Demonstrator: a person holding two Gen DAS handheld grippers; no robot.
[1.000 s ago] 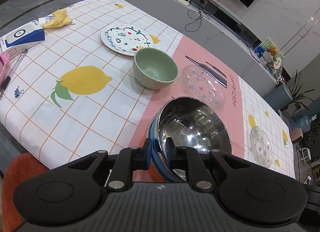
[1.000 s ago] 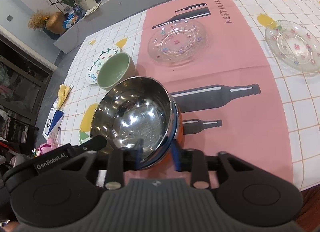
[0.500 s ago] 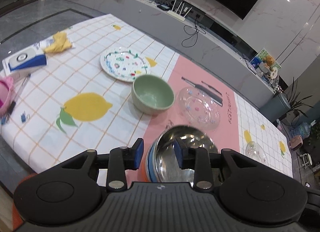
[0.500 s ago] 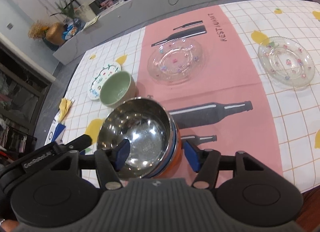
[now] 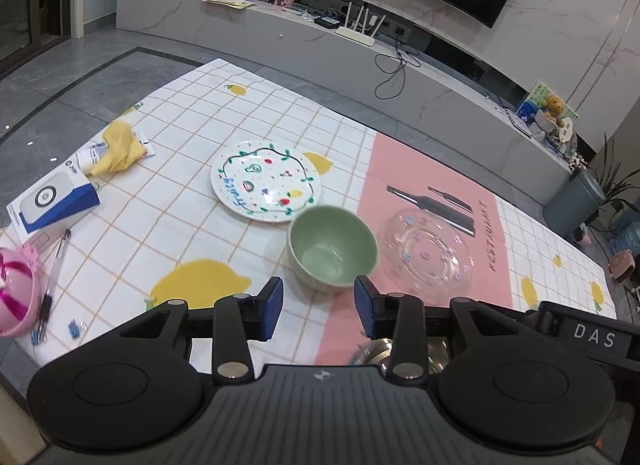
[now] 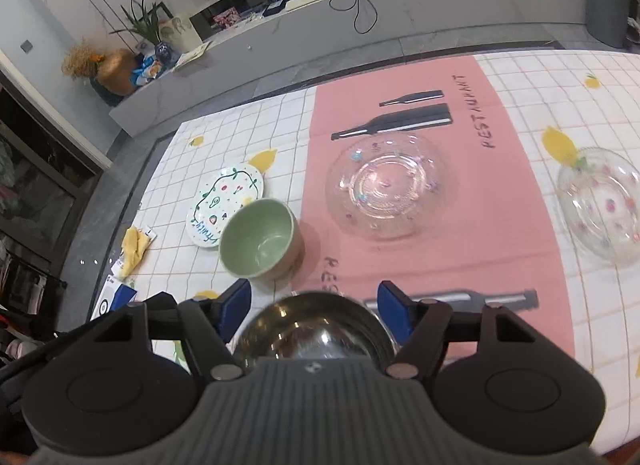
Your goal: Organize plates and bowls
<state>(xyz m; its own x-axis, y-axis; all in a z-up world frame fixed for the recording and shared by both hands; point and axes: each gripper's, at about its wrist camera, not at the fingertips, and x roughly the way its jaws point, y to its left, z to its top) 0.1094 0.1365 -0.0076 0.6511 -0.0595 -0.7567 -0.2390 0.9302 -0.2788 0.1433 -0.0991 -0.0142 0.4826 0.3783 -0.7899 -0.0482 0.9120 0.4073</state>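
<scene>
A steel bowl (image 6: 310, 329) sits on the table below my right gripper (image 6: 314, 305), which is open and empty above its rim; its edge also shows in the left wrist view (image 5: 370, 351). My left gripper (image 5: 318, 307) is open and empty, raised just short of a green bowl (image 5: 332, 253), which also shows in the right wrist view (image 6: 260, 243). A painted white plate (image 5: 266, 181) lies behind the green bowl. A clear glass plate (image 5: 428, 259) lies on the pink runner to its right. A second glass plate (image 6: 600, 205) lies at the far right.
At the table's left edge are a blue-and-white box (image 5: 52, 201), a yellow cloth (image 5: 118, 147), a pen (image 5: 54, 273) and a pink object (image 5: 14, 293). The table's front edge runs just below both grippers.
Both grippers have opened, let go of the steel bowl's rim and pulled back and up. The steel bowl stays on the table.
</scene>
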